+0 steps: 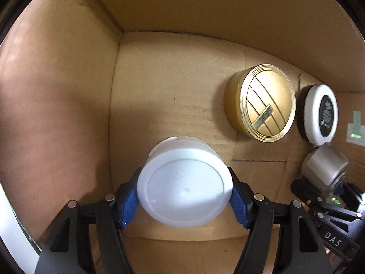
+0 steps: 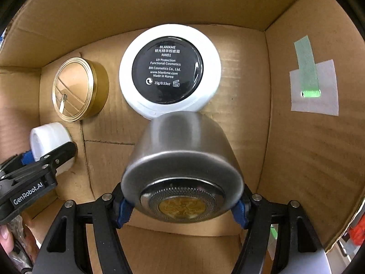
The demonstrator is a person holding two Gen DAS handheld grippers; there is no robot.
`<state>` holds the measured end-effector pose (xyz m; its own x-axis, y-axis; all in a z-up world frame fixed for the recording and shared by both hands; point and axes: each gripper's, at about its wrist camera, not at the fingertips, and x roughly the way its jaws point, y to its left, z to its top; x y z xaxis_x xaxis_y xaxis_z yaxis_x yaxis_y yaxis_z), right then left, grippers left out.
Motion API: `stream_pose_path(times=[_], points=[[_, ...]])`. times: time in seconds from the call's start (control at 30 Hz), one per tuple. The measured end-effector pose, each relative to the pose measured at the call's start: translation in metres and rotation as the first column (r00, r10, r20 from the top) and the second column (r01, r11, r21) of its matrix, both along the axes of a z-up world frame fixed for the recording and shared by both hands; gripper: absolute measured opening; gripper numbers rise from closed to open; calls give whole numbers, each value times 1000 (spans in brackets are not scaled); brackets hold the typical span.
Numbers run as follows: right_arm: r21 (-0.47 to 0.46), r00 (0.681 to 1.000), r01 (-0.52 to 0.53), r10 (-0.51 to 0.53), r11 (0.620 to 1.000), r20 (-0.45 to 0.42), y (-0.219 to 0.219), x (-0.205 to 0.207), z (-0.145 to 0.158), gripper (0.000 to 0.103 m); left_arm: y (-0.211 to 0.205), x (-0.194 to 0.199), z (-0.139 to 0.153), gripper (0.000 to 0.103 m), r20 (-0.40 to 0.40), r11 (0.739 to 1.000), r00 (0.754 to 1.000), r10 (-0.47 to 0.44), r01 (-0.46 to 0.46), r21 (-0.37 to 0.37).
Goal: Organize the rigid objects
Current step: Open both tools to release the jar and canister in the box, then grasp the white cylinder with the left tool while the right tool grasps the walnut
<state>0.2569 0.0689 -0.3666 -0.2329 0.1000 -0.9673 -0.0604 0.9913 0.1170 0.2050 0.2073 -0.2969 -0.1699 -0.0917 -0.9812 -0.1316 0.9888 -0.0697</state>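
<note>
Both grippers are inside a cardboard box [image 1: 173, 73]. My left gripper [image 1: 184, 196] is shut on a white plastic jar [image 1: 184, 182], held just above the box floor near the left wall. My right gripper [image 2: 182, 205] is shut on a silver metal jar [image 2: 182, 164] with a gold emblem on its end. The silver jar also shows at the right edge of the left wrist view [image 1: 325, 166]. The white jar and left gripper show at the left of the right wrist view [image 2: 51, 143].
A round gold tin [image 1: 262, 102] [image 2: 77, 89] and a white cosmetic compact with a black label [image 1: 319, 111] [image 2: 170, 70] lie on the box floor. A white patch with green tape [image 2: 312, 84] sticks to the right wall.
</note>
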Motion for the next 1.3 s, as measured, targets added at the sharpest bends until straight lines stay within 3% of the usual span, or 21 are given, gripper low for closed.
stream_pose_path(times=[0.37, 0.57, 0.6, 0.67, 0.7, 0.8, 1.3], points=[[1, 996, -23, 23, 1000, 83, 2, -7, 55, 84, -13, -30, 76, 78, 122, 1000, 993, 1, 1, -24], [14, 990, -20, 18, 1000, 138, -2, -26, 89, 85, -19, -54, 123, 78, 207, 1000, 978, 6, -2, -22], [15, 989, -22, 19, 1000, 150, -2, -29, 95, 86, -11, -51, 130, 80, 216, 1000, 976, 6, -2, -21], [18, 985, -25, 22, 1000, 171, -2, -39, 107, 90, -8, -50, 143, 96, 237, 1000, 972, 7, -3, -19], [21, 983, -25, 21, 999, 181, -4, -43, 112, 94, -9, -43, 151, 98, 246, 1000, 969, 6, -3, -16], [21, 979, -30, 25, 999, 202, -7, -55, 126, 102, -11, -51, 157, 102, 262, 1000, 965, 6, -3, -10], [60, 953, -71, 50, 996, 299, -19, -104, 190, 103, -12, -92, 190, 103, 349, 1000, 937, 29, -30, -2]])
